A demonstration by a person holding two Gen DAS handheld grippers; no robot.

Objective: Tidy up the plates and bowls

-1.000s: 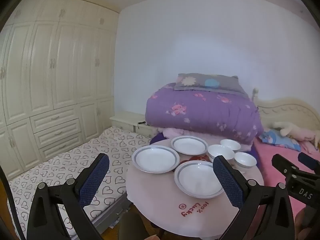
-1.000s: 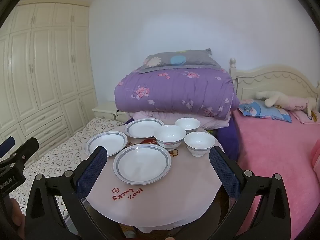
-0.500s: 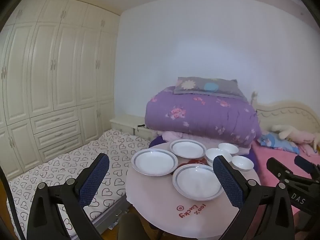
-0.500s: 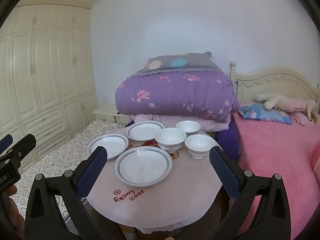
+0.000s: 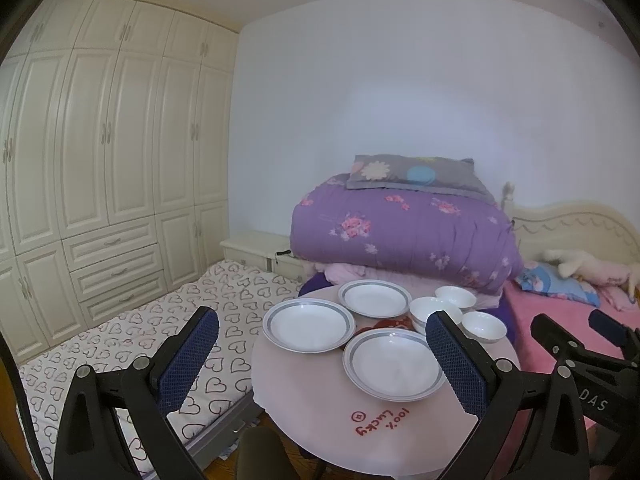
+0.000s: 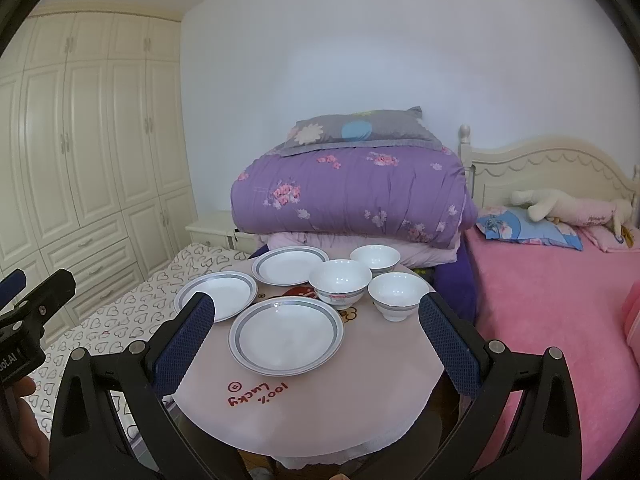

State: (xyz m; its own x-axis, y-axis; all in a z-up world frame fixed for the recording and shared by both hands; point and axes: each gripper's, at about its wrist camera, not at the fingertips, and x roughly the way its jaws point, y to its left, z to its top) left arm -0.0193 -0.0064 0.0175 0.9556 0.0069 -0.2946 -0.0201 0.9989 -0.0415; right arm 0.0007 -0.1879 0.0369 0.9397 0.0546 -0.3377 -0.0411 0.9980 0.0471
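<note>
Jaws spread wide and empty on left gripper (image 5: 322,356) and right gripper (image 6: 316,336).

Glossy white glazed plates (image 6: 286,340) and bowls (image 6: 339,282) on a smooth matt pink table cover (image 6: 320,404). Behind the table, soft quilted purple cloth bedding (image 6: 348,196). Textured blue finger pads (image 6: 182,350) on matt black plastic.

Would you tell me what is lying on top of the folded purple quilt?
A grey flowered pillow lies on the purple quilt. Whatever lies behind the pile is hidden.
</note>
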